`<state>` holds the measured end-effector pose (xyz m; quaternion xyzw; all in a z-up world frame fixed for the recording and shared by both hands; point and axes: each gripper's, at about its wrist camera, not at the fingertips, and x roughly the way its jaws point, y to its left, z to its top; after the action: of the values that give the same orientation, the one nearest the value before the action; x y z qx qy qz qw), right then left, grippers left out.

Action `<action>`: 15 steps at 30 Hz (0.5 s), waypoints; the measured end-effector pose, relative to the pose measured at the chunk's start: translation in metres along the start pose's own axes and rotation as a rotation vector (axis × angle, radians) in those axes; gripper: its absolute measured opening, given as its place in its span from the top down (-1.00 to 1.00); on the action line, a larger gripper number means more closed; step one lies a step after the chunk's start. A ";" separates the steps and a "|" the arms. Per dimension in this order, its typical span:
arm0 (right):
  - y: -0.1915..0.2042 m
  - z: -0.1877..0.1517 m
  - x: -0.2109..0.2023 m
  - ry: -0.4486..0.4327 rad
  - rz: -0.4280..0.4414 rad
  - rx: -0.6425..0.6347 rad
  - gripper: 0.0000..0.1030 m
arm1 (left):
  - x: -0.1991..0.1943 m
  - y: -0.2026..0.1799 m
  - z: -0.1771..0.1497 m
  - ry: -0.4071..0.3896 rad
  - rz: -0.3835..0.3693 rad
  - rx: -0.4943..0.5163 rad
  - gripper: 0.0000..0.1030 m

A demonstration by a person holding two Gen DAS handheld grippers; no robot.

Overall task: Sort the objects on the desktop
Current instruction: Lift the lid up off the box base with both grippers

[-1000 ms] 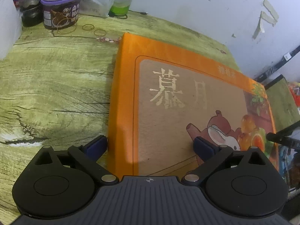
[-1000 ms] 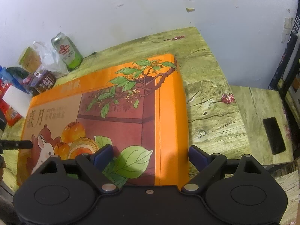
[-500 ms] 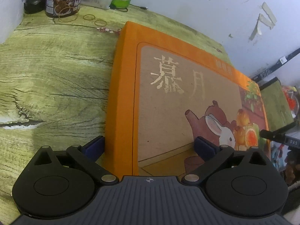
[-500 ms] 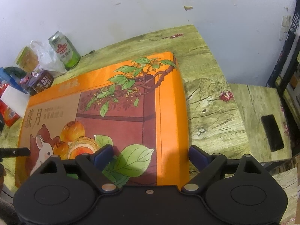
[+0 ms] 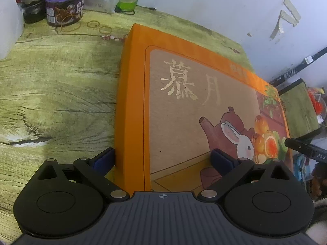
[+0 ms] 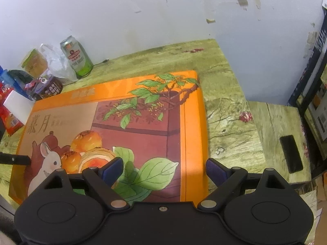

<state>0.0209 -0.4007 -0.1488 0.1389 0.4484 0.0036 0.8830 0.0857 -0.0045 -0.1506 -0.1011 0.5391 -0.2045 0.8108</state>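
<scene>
Your left gripper point(image 5: 162, 159) and right gripper point(image 6: 164, 168) each stand with fingers wide astride an end edge of the broad, stiff, likely slick orange gift box point(image 5: 196, 110) on the counter point(image 5: 57, 94); grip both short ends evenly.

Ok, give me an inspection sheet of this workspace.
Surface: green wood-grain table.
Job's things: large orange gift box lying flat.
Clutter: green can, plastic bag, purple-lidded cup, rubber bands, white block.
Grippers: left gripper and right gripper both open, each straddling a near corner of the box.
Cables: thin black one behind the can.
Surroundings: white wall; black phone on side table.
</scene>
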 end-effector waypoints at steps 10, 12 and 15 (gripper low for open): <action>0.040 0.007 -0.002 0.008 0.052 -0.162 -0.31 | 0.007 -0.025 0.000 0.012 -0.053 0.070 -0.85; 0.041 0.007 0.001 0.013 0.049 -0.158 -0.33 | 0.014 -0.018 -0.002 0.023 -0.050 0.041 -0.87; 0.035 0.008 -0.003 -0.002 0.031 -0.133 -0.46 | 0.013 -0.009 -0.003 0.019 -0.067 0.010 -0.90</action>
<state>0.0296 -0.3696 -0.1329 0.0870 0.4442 0.0470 0.8905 0.0849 -0.0185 -0.1589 -0.1132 0.5419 -0.2351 0.7989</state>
